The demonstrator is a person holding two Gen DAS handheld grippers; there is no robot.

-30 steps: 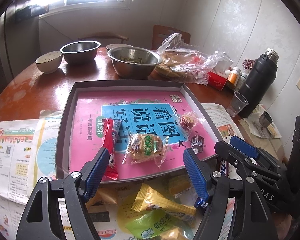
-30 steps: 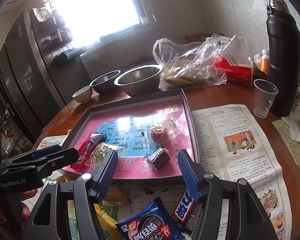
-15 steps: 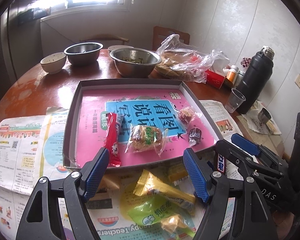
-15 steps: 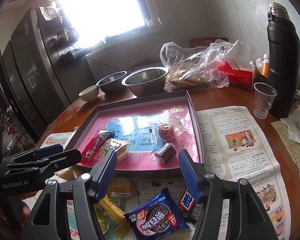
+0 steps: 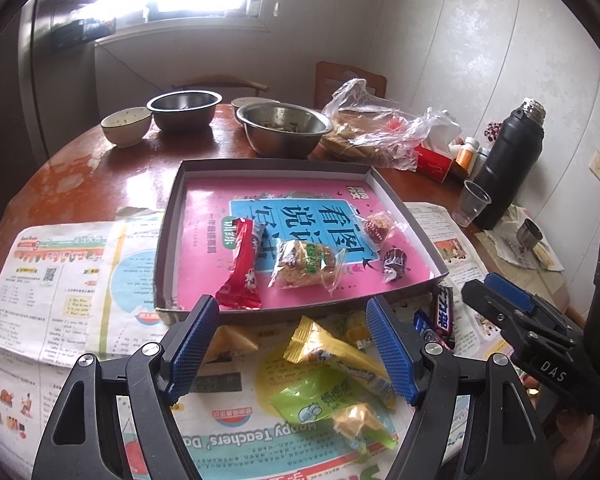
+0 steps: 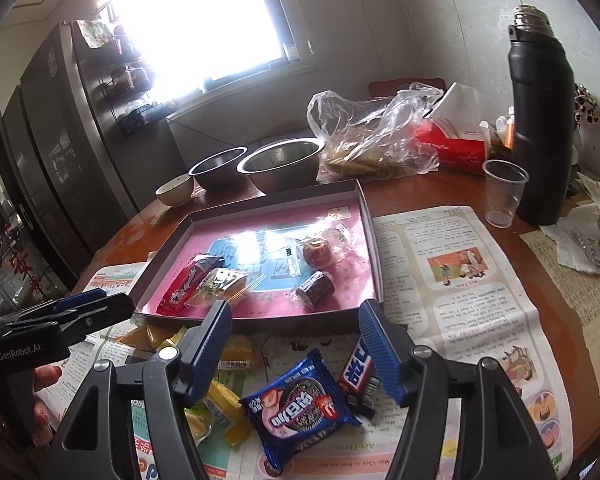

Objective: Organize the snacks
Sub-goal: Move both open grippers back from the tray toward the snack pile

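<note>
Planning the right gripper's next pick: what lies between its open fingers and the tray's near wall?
In the right wrist view, the right gripper frames a blue cookie pack and chocolate bar on newspaper, short of the tray.

We count four wrapped snacks in the tray (image 5: 168, 240): one red bar (image 5: 242, 268), one clear-wrapped cake (image 5: 306, 266) and two small dark sweets (image 5: 394, 264). At six o'clock of the tray, one blue cookie pack (image 6: 300, 400) and one chocolate bar (image 6: 358, 372) lie on newspaper among several yellow and green packets (image 5: 336, 356). At twelve o'clock, we count two steel bowls (image 5: 184, 110), one flask (image 5: 508, 168) and one plastic cup (image 5: 470, 208).
</note>
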